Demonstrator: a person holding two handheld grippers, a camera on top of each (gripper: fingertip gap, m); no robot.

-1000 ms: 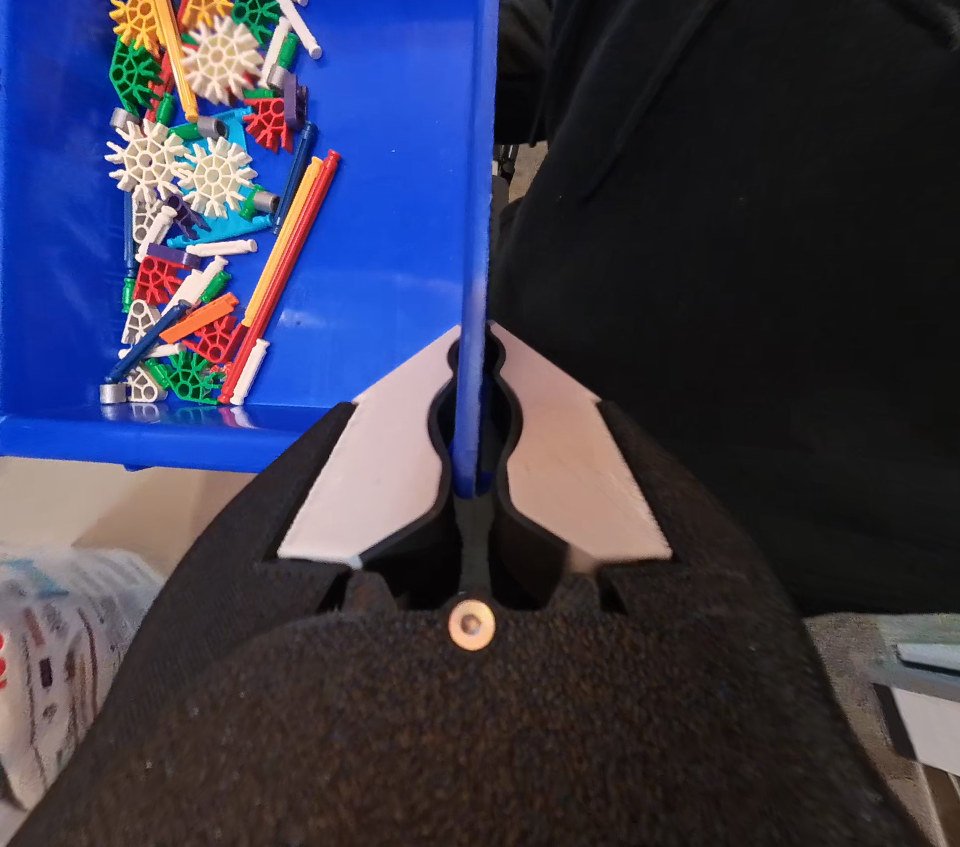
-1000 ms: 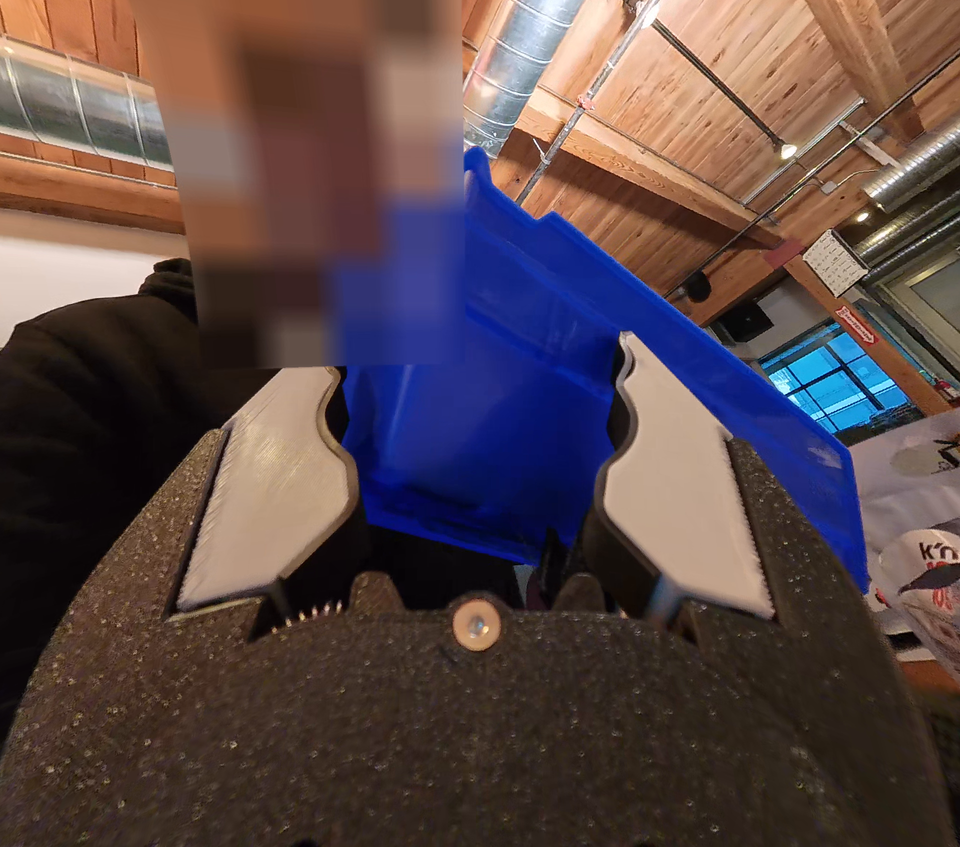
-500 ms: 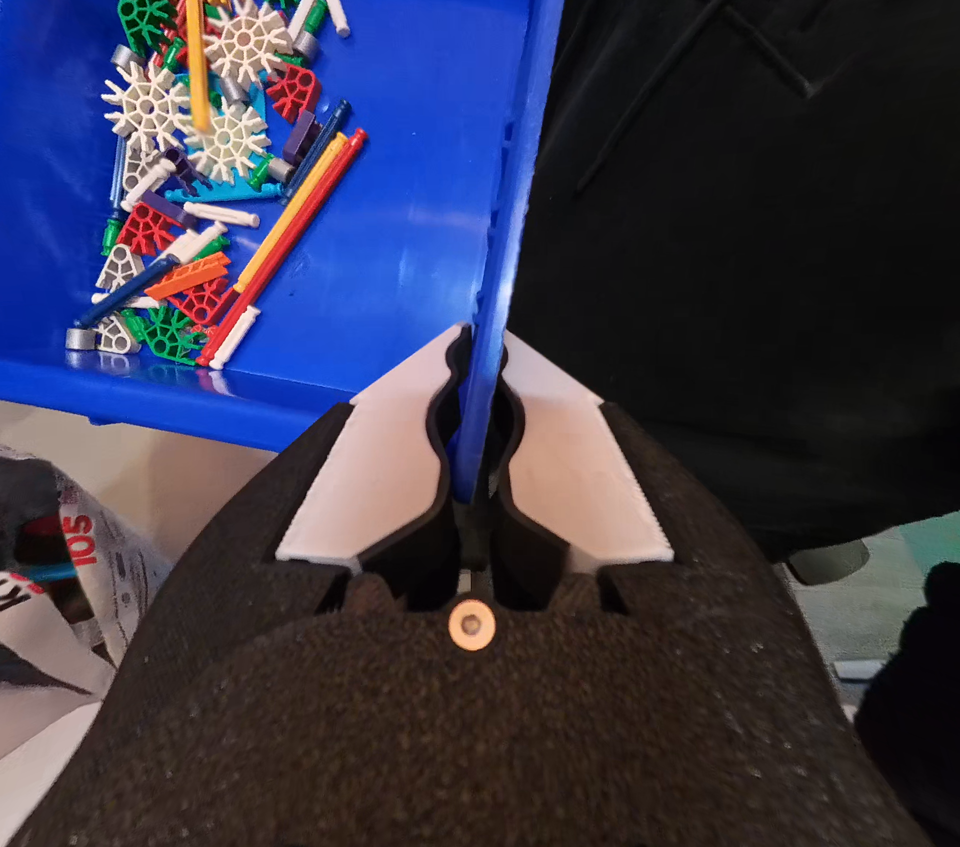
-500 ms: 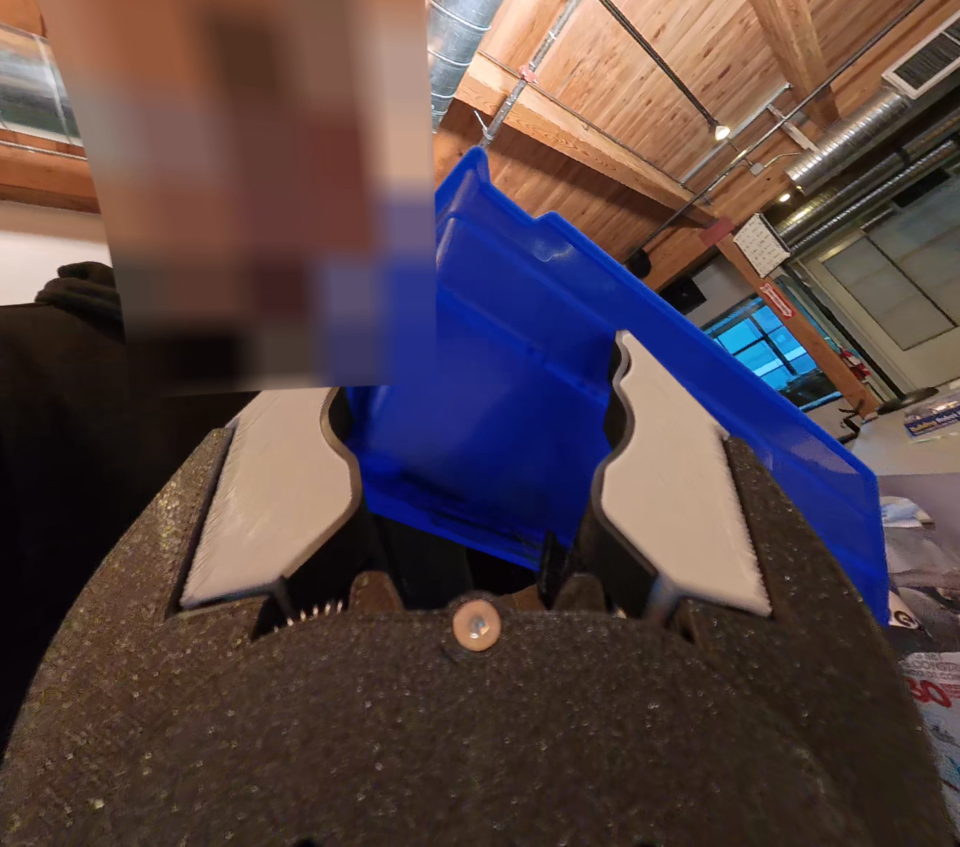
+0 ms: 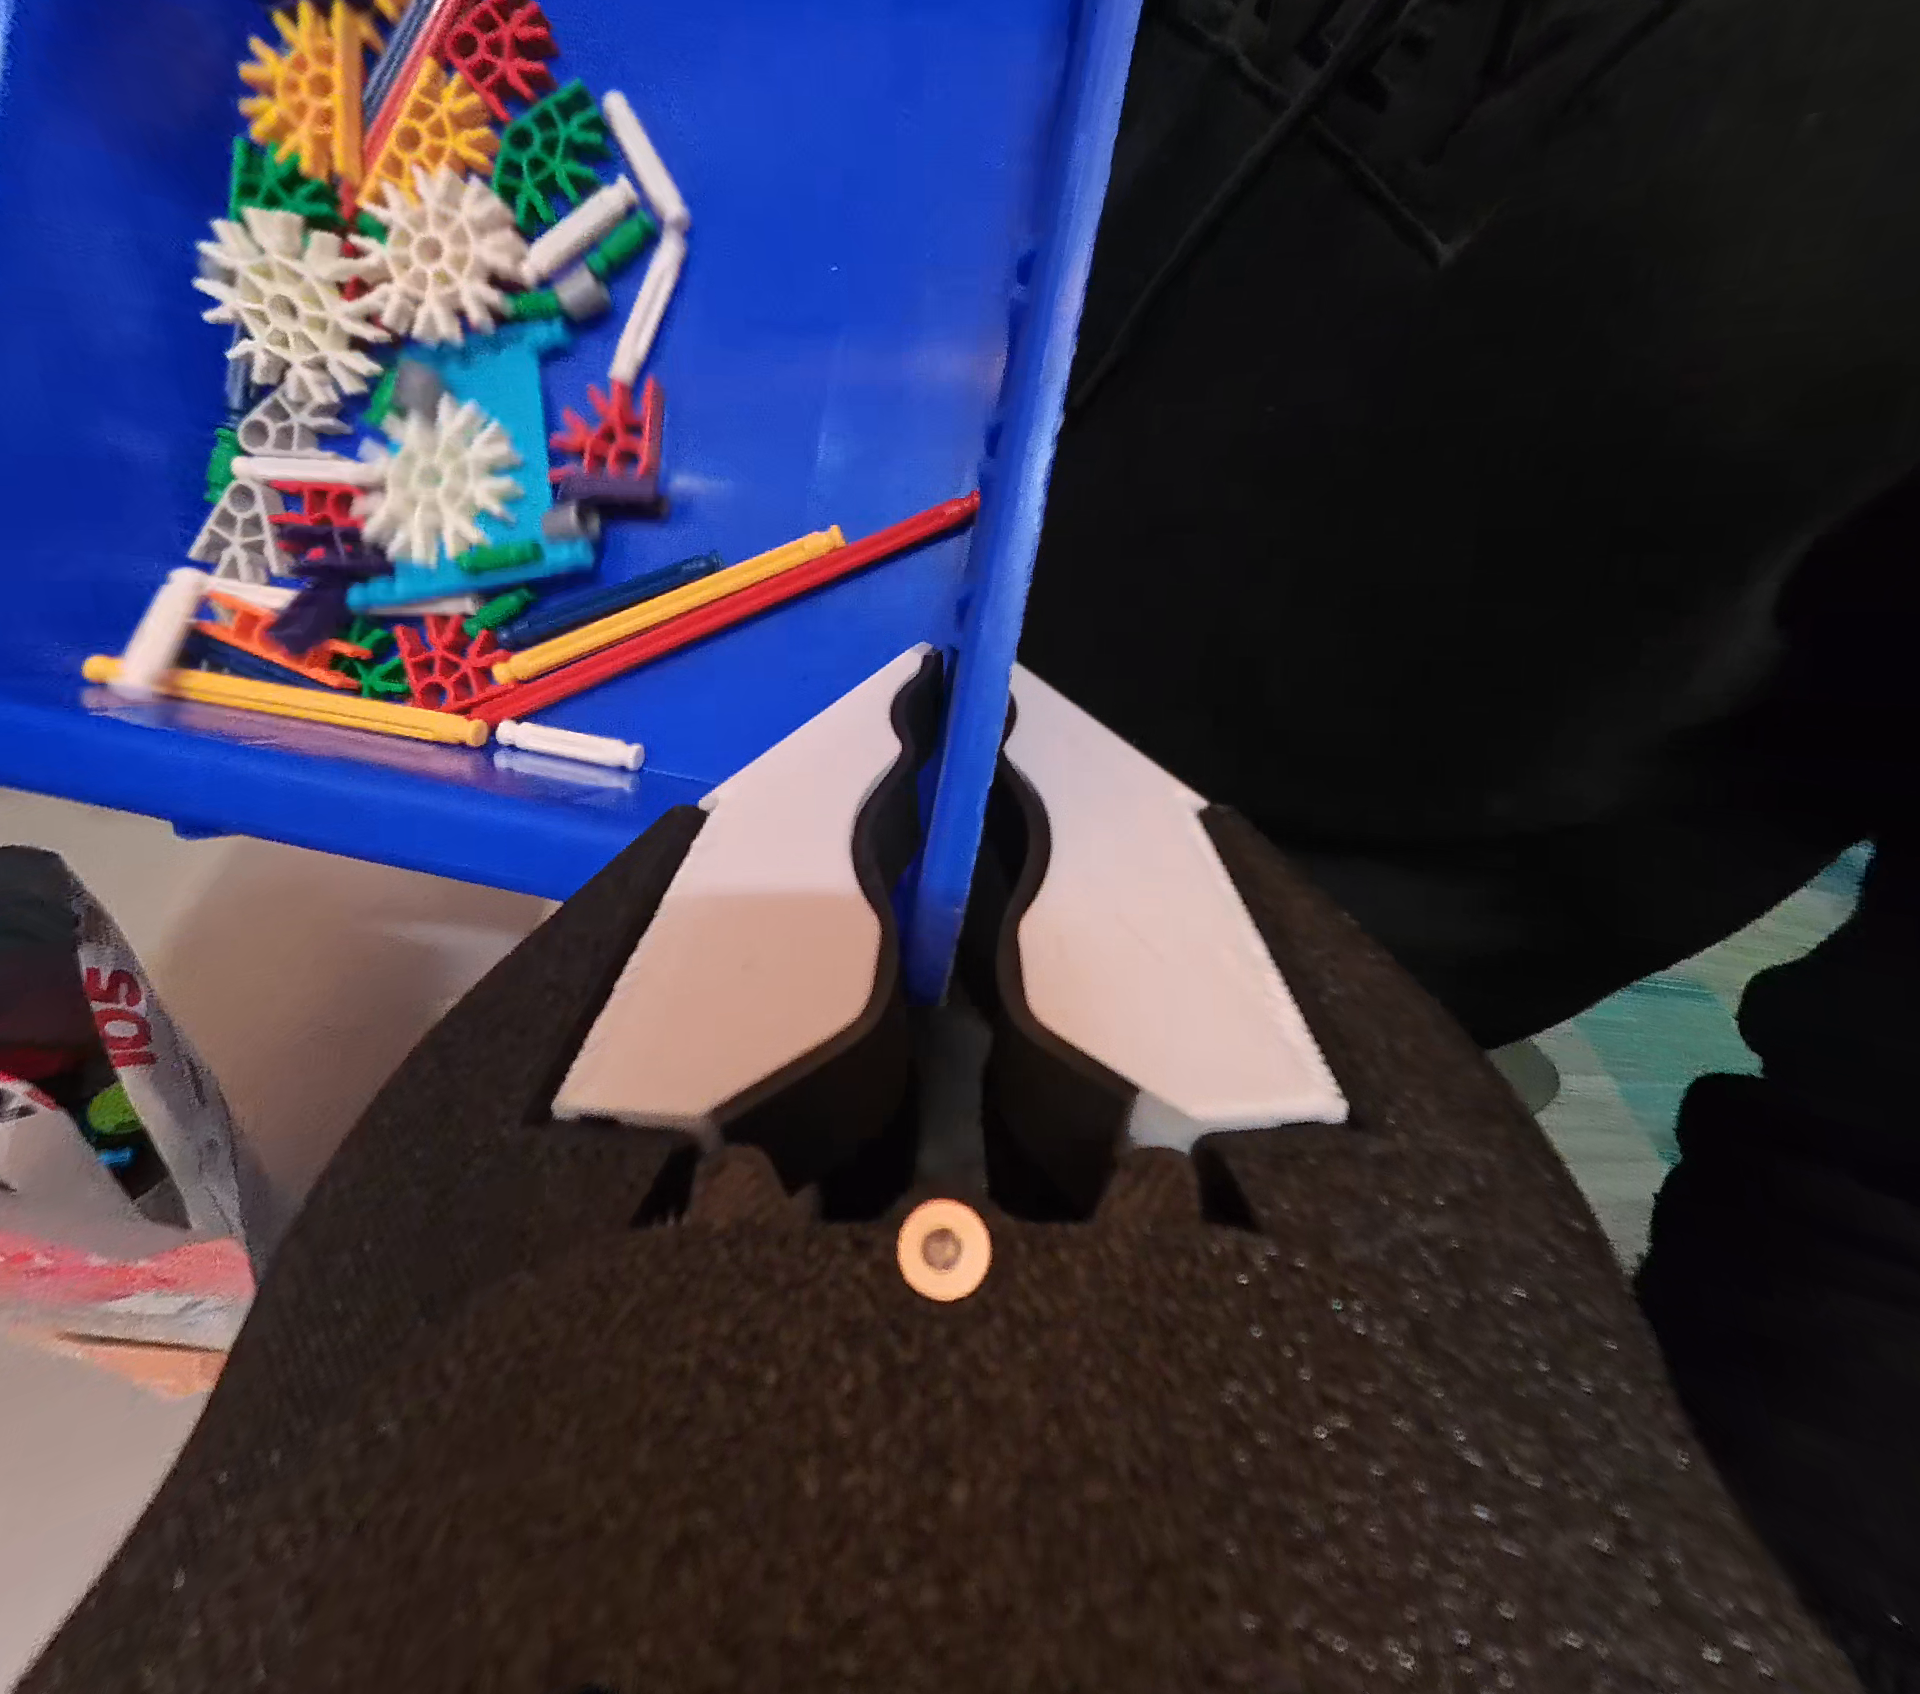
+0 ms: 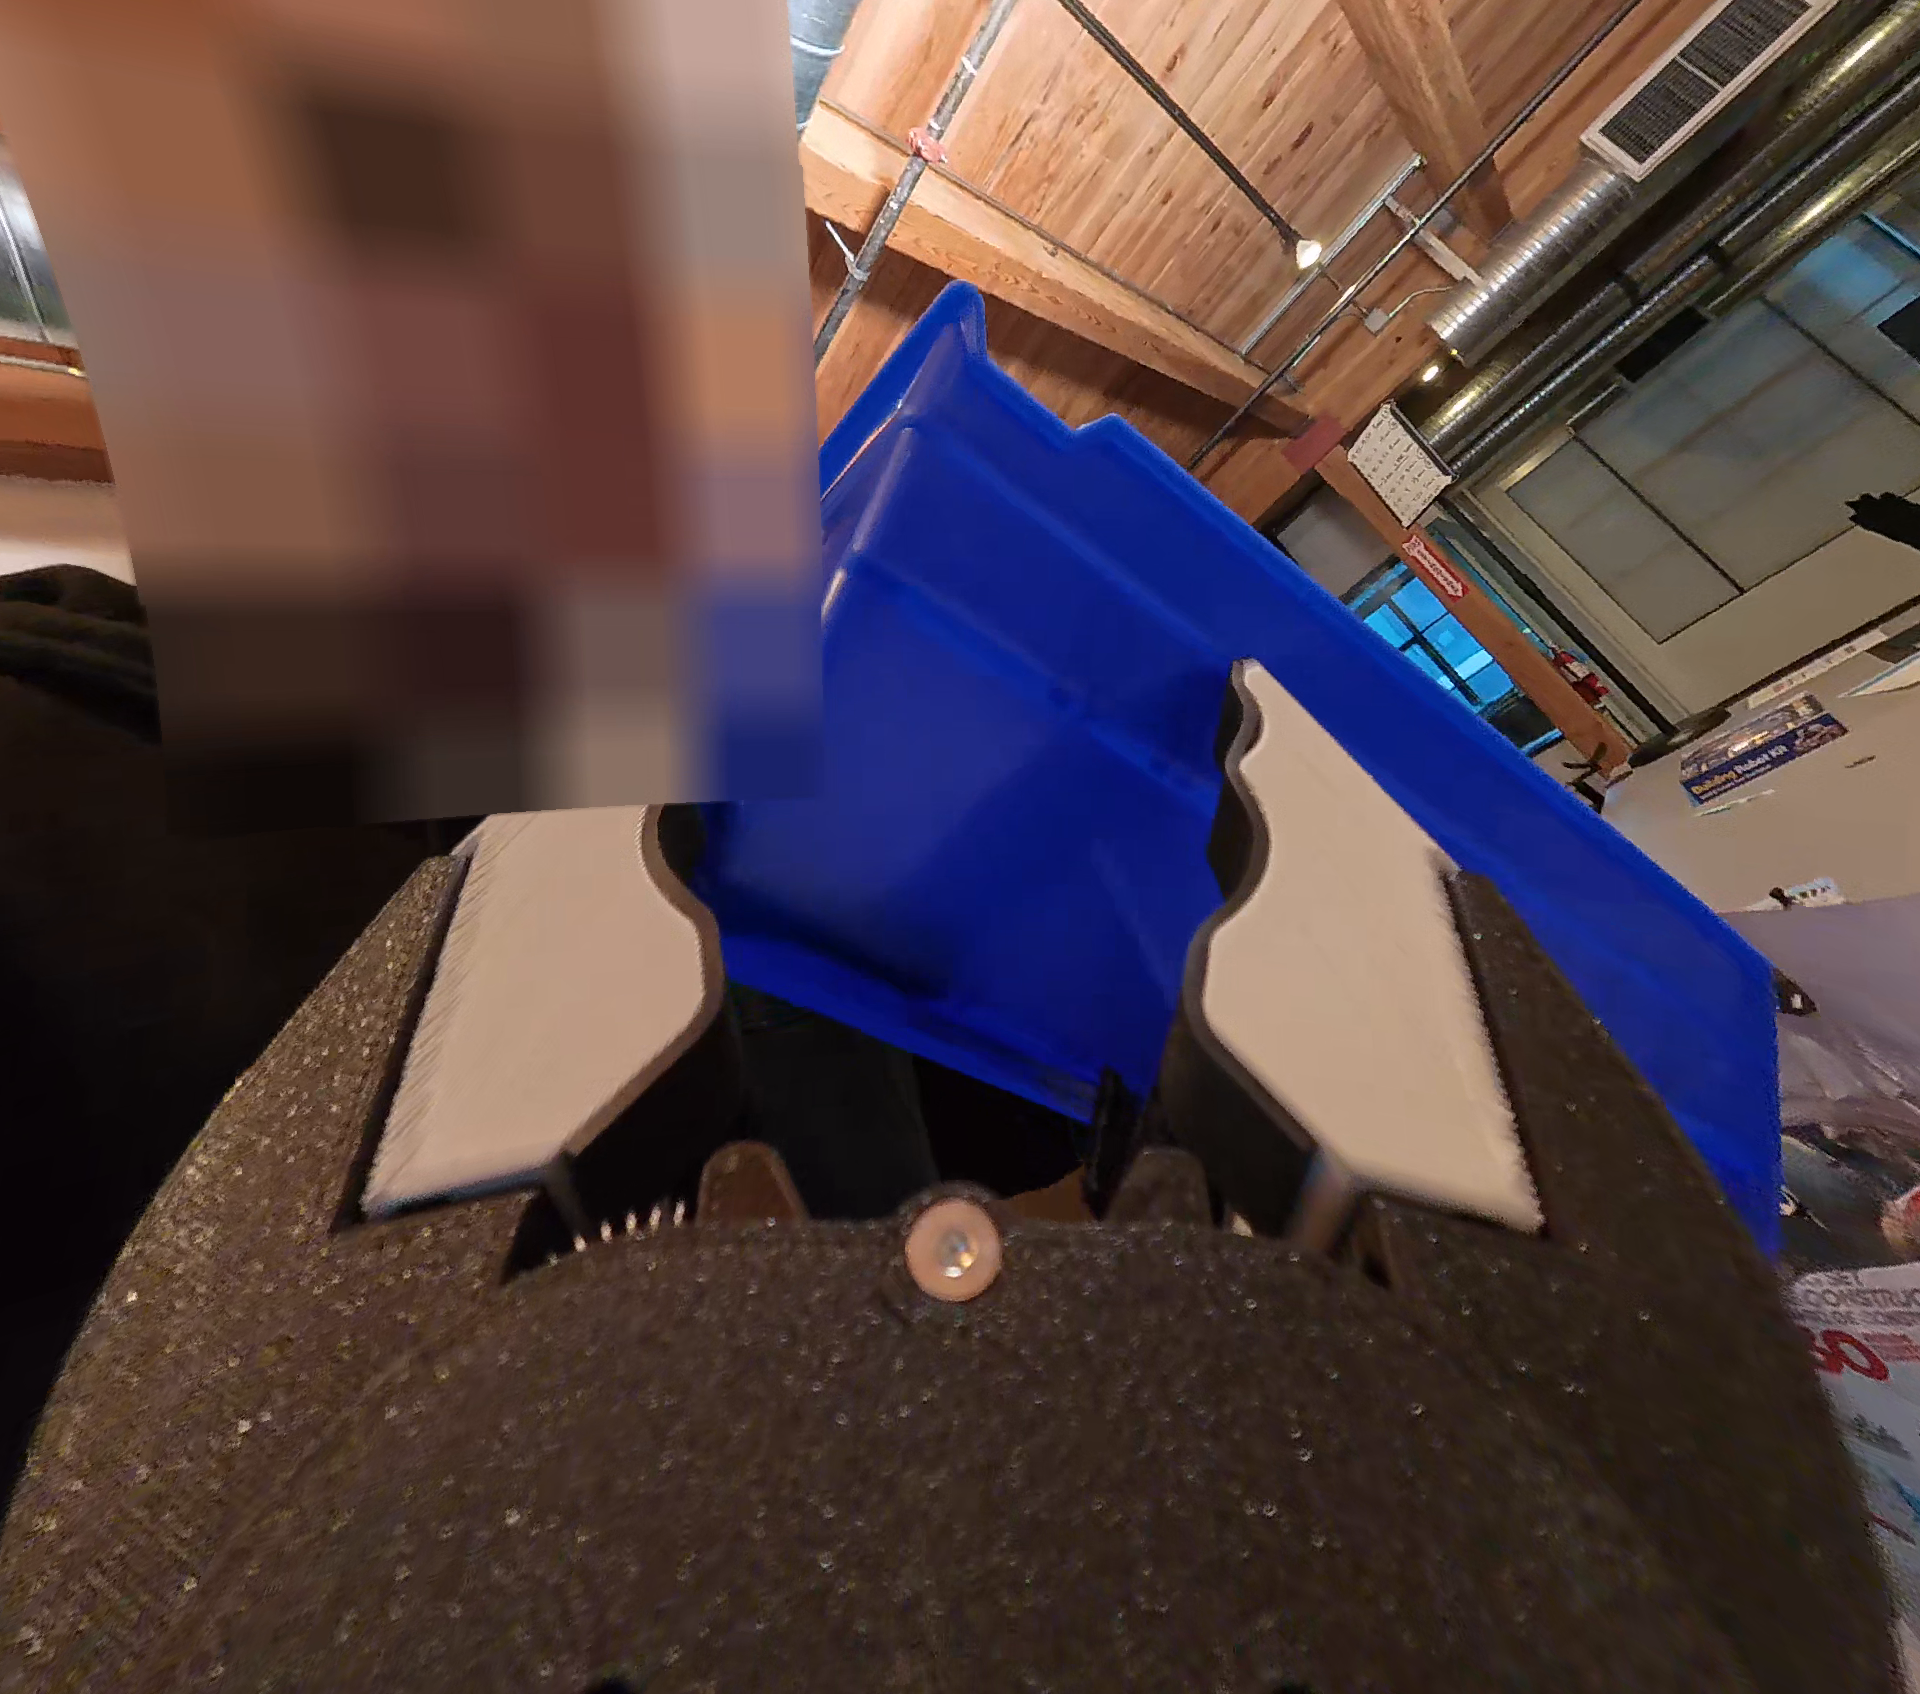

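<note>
Under a wooden ceiling (image 6: 1195, 86), left gripper (image 5: 961, 709) clamps the blue bin (image 5: 831, 138) wall; right gripper (image 6: 956, 823) gapes wide.

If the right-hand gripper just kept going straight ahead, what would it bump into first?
Most likely the blue bin: the open right gripper points at its underside, with its fingers seemingly either side of the lower edge, though depth is unclear.
</note>
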